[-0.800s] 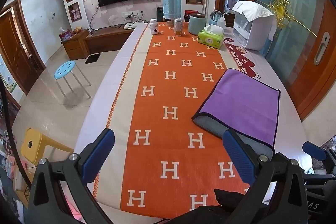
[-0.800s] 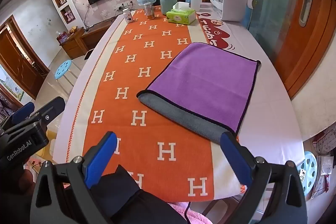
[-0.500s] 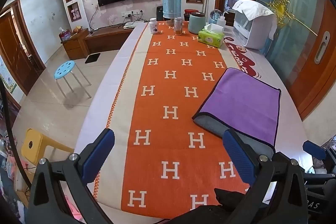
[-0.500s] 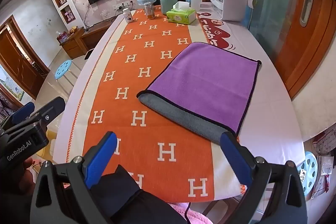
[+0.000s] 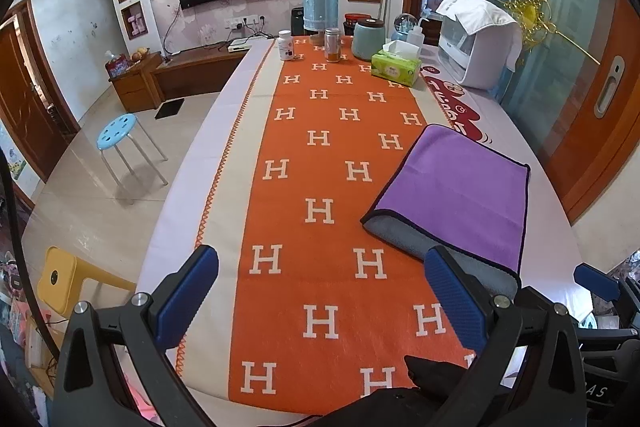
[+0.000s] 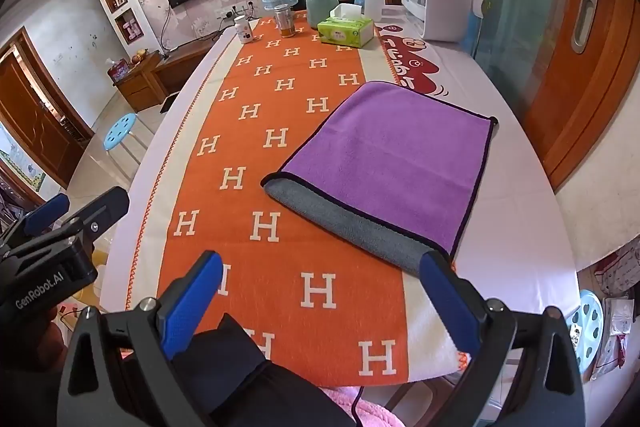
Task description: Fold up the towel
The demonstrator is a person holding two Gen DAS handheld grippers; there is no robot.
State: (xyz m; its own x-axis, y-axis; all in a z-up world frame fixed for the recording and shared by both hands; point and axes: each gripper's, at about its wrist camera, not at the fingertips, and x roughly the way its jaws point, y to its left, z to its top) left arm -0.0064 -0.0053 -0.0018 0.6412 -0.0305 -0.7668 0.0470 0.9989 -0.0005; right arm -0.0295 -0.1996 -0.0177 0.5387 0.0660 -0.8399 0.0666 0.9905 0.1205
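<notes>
A purple towel (image 5: 460,187) with a grey underside lies folded flat on the right part of the table, its grey lower layer showing along the near edge (image 6: 352,223). It also shows in the right wrist view (image 6: 396,151). My left gripper (image 5: 320,291) is open and empty, above the orange runner, left of and nearer than the towel. My right gripper (image 6: 320,291) is open and empty, just short of the towel's near right corner. Neither touches the towel.
An orange runner with white H marks (image 5: 320,163) covers the table's middle. At the far end stand a green tissue box (image 5: 396,67), jars and bottles (image 5: 332,45), a blue cylinder (image 5: 320,7) and a white appliance (image 5: 476,43). A blue stool (image 5: 116,131) stands on the floor left.
</notes>
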